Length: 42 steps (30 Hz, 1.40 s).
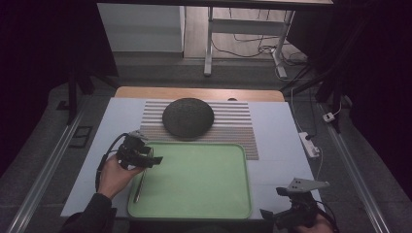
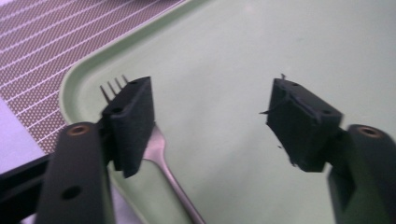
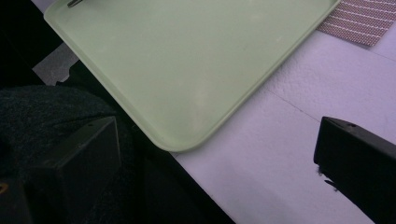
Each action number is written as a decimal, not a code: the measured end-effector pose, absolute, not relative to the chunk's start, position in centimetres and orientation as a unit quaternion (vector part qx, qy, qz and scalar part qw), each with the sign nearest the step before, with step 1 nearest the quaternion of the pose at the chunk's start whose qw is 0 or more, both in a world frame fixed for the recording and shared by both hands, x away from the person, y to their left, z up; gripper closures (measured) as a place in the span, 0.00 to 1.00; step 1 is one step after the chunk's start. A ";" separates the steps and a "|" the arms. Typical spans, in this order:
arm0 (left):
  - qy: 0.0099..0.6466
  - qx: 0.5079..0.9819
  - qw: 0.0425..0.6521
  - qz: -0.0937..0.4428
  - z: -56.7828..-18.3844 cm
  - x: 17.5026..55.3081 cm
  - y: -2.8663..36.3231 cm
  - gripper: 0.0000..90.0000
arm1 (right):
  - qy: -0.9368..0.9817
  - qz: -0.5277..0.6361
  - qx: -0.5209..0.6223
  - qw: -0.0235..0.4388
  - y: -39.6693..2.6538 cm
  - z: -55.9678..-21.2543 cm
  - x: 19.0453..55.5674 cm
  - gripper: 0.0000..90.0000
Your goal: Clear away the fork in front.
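Observation:
A pale green tray (image 1: 214,194) lies at the table's front centre. A metal fork (image 1: 140,183) rests along the tray's left side, handle toward the front. My left gripper (image 1: 154,159) hovers over the tray's back left corner, just above the fork's head, open with nothing between its pads. In the left gripper view the fork (image 2: 161,154) passes under the left pad (image 2: 133,123), its tines poking out behind. My right gripper (image 1: 274,204) is at the table's front right corner, beside the tray (image 3: 187,70), jaws wide apart and empty.
A dark round dome-shaped object (image 1: 188,117) sits on a striped mat (image 1: 233,126) behind the tray. White table surface (image 1: 282,145) lies to the right of the tray. A power strip (image 1: 309,144) and cables hang off the table's right edge.

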<state>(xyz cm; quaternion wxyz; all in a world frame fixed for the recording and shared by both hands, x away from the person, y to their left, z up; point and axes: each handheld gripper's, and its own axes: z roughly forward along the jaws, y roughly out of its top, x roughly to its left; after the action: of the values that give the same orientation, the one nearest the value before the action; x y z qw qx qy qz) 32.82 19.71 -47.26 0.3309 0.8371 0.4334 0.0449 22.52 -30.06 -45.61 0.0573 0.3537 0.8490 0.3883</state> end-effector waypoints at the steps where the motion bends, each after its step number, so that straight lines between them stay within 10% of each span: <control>1: 0.431 0.836 0.337 0.042 -47.1 32.6 19.7 0.31 | 0.849 0.388 0.354 0.057 -30.1 -45.6 22.5 0.01; 26: 0.411 0.808 0.419 0.054 -45.9 24.3 23.2 0.00 | 0.847 0.387 0.360 0.057 -30.1 -45.6 22.6 0.01; 42: 0.437 0.801 0.408 0.047 -47.6 21.0 25.5 0.00 | 0.848 0.383 0.361 0.058 -30.0 -45.7 22.6 0.01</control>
<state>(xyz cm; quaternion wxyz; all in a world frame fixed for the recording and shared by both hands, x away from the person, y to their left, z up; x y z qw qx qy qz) 20.98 25.55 -47.55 0.4077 0.8006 0.4365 0.0472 22.61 -30.02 -45.66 0.0581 0.3614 0.8482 0.3828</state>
